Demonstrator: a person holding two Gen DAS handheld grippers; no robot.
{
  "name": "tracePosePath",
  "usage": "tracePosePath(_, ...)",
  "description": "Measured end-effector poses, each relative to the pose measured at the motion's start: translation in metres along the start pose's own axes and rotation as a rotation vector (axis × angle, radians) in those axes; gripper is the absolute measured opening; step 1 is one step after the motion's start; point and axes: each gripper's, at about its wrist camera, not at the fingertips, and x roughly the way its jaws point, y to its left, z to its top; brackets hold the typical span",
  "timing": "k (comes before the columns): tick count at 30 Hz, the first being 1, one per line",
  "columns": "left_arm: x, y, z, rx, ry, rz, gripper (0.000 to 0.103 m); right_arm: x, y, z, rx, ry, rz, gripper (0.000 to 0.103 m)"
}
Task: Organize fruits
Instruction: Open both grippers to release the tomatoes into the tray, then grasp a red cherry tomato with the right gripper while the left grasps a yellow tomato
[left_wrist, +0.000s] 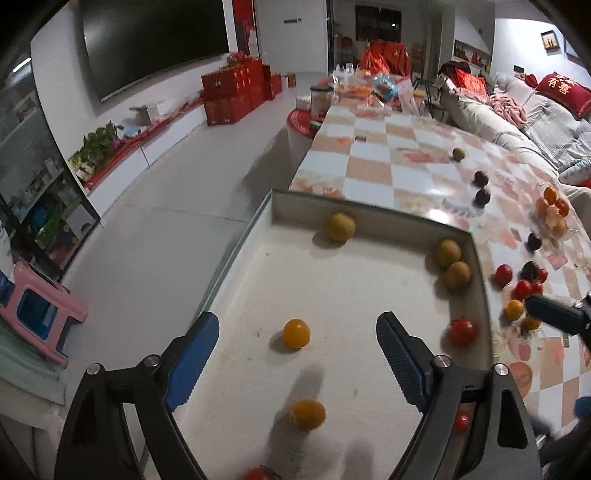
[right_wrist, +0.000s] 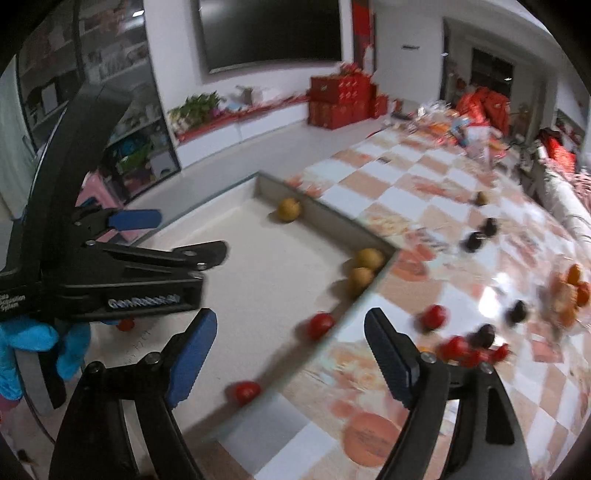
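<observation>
Lower center of both views: left gripper (left_wrist: 297, 345) & right gripper (right_wrist: 290, 349) jaws spread, empty, w/ orange fruit (left_wrist: 296, 333) in tray (left_wrist: 373, 212) between left jaws.

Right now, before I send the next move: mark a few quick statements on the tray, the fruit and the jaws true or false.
1. Both grippers, left gripper and right gripper, have open jaws holding nothing. True.
2. The tray holds only red tomatoes. False: brown fruits and orange fruits lie there too.
3. Dark fruits lie outside the tray on the checkered table. True.
4. The tray is stacked full. False: much floor shows.
</observation>
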Motion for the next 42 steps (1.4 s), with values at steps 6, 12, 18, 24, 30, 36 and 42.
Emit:
tracePosePath(6,-0.028,-0.022,-0.004,0.027,-0.062,-0.039,0.088,-0.052,-0.054,-0.018,0.203,-0.166,-0.001,0.089)
tracePosePath(12,-0.058,-0.065,-0.015,0.09,-0.117,-0.118,0.088,-0.081,-0.108,-0.037,0.33,-0.176,-0.058,0.103)
tracePosePath(18,-0.077,-0.127,-0.028,0.17,-0.127,-0.218,0.088,-0.074,-0.142,-0.056,0.299,-0.058,-0.218,0.103)
tracePosePath(24,-0.069,-0.181,-0.044,0.213,-0.083,-0.249,0.088,-0.06,-0.168,-0.077,0.258,0.03,-0.309,0.103)
tracePosePath(30,-0.035,-0.203,-0.05,0.182,-0.009,-0.208,0.087,-0.042,-0.185,-0.084,0.256,0.071,-0.294,0.103)
tracePosePath(36,-0.006,-0.215,-0.049,0.176,0.046,-0.176,0.064,-0.018,-0.188,-0.081,0.2,0.106,-0.28,0.082)
tracePosePath(42,0.015,-0.221,-0.043,0.163,0.075,-0.169,0.063,0.001,-0.192,-0.071,0.179,0.104,-0.229,0.071)
